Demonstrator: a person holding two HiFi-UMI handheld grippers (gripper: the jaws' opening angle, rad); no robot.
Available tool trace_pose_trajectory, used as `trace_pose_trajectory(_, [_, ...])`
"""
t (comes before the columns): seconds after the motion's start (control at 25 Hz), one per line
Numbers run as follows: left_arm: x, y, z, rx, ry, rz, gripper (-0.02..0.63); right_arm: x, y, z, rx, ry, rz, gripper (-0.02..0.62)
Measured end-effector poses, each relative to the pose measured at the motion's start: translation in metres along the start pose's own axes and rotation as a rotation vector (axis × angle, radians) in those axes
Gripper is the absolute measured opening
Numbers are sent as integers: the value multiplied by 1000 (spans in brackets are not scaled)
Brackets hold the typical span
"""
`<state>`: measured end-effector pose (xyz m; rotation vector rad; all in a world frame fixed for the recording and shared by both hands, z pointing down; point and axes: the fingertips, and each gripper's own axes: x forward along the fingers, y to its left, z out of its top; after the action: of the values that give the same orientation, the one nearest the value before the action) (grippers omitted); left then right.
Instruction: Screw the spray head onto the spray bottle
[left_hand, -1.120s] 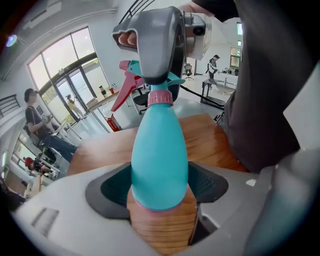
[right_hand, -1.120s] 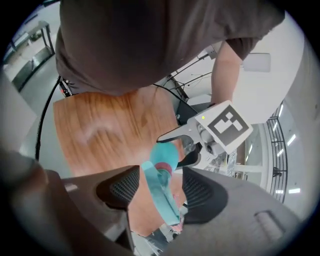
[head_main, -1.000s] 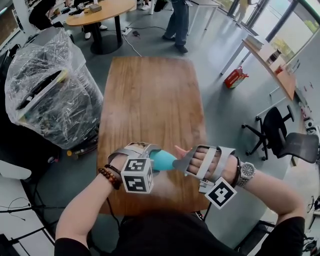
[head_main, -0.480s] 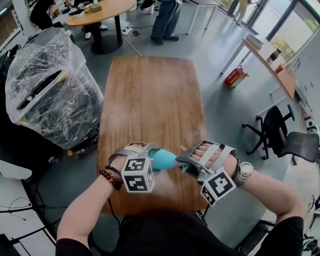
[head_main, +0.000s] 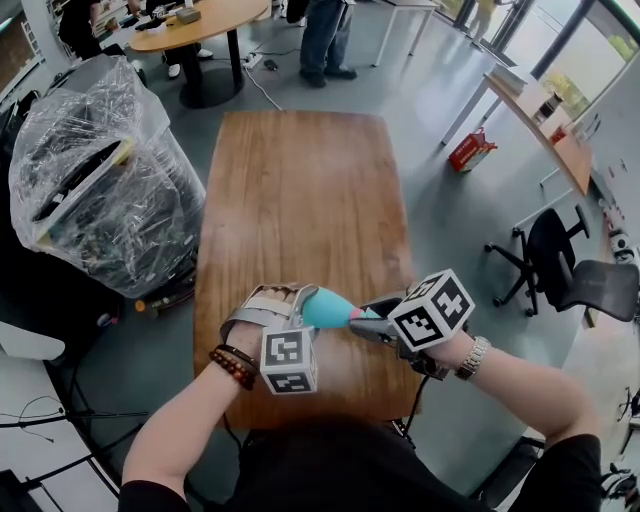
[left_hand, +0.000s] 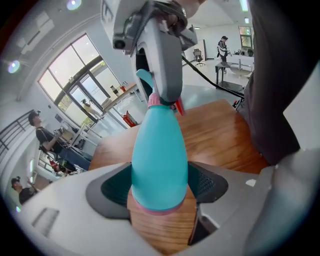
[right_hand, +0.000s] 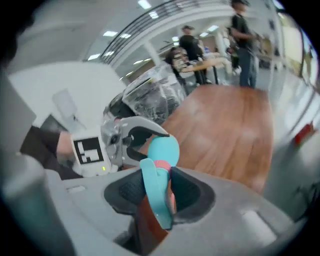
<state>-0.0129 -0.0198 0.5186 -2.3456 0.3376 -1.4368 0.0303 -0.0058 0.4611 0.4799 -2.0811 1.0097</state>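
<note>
Low in the middle of the head view, both grippers meet over the near end of the wooden table (head_main: 300, 180). The left gripper (head_main: 292, 303) is clenched on the teal spray bottle (head_main: 325, 308). In the left gripper view its dark pads press the wide bottom end from both sides. The bottle lies tilted between the two hands, its narrow neck toward the right of the frame. The spray head (right_hand: 156, 192) sits on that neck, with a pink collar where they join. The right gripper (head_main: 372, 322) has just been closing its jaws, and they now grasp the spray head, the teal trigger standing between the pads. A plastic-wrapped bundle (head_main: 100, 170) fills the left of the frame, and an office chair (head_main: 570, 275) stands at the right.
</note>
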Motion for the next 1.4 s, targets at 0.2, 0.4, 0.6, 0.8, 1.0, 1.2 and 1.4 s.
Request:
trace_pose_trajectory(0.2, [2, 5, 2, 0, -14, 72, 373, -1, -4, 2, 293, -83, 117, 124])
trace_pose_trajectory(0.4, [4, 2, -1, -20, -31, 65, 373, -4, -8, 6, 97, -86, 28, 204])
trace_pose_trajectory(0.6, [6, -1, -9, -84, -43, 29, 373, -20, -7, 8, -41, -90, -19, 211])
trace_pose_trajectory(0.8, [15, -2, -19, -293, -132, -18, 373, -49, -12, 29, -117, -197, -75, 210])
trace_pose_trajectory(1.0, [29, 14, -24, -560, -273, -10, 373, -69, -19, 44, -107, -293, -110, 211])
trace_pose_trajectory(1.2, [51, 32, -31, -761, -357, 19, 367, -72, -27, 38, -81, -329, -126, 210])
trace_pose_trajectory(1.4, [80, 41, -43, -838, -330, 40, 331, -62, -37, 24, -49, -313, -125, 210])
